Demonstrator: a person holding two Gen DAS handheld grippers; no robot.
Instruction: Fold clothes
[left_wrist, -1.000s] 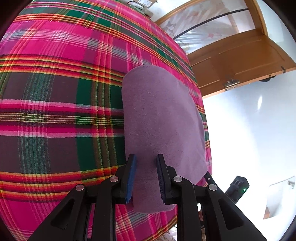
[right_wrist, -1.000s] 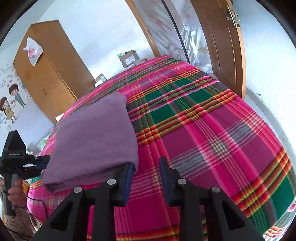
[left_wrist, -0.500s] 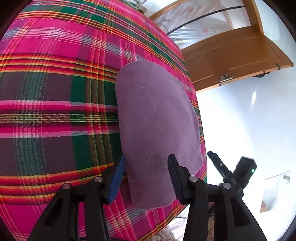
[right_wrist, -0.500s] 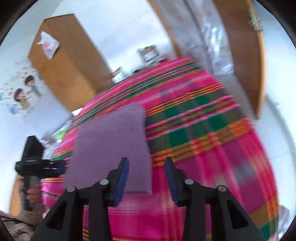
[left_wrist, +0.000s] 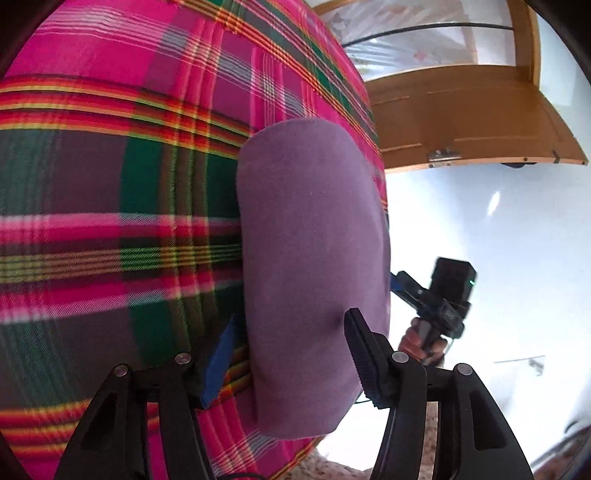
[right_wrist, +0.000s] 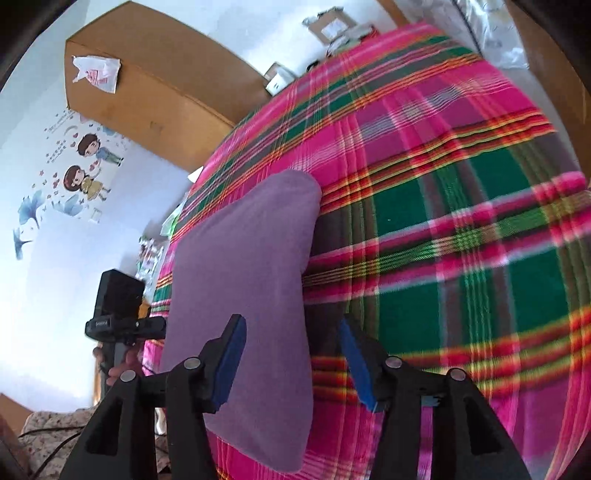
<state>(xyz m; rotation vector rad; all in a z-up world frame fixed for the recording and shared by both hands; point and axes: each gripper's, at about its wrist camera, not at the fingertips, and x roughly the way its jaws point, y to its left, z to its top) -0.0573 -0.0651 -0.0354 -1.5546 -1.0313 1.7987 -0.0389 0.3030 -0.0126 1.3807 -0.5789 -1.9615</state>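
A folded purple cloth (left_wrist: 314, 273) lies flat on a bed covered by a pink, green and red plaid blanket (left_wrist: 110, 206), close along one side edge of the bed and reaching nearly to its near corner. The left gripper (left_wrist: 291, 354) is released, its jaws spread wide to either side of the cloth's near end, one blue-padded finger (left_wrist: 221, 354) over the blanket. The right gripper (right_wrist: 291, 354) is likewise released, straddling the cloth's long edge. Each hand (right_wrist: 123, 365) shows in the other's view beyond the bed edge. A wooden wardrobe (right_wrist: 147, 92) carries a plastic bag (right_wrist: 98, 72); a wooden door (left_wrist: 461, 122) stands open.
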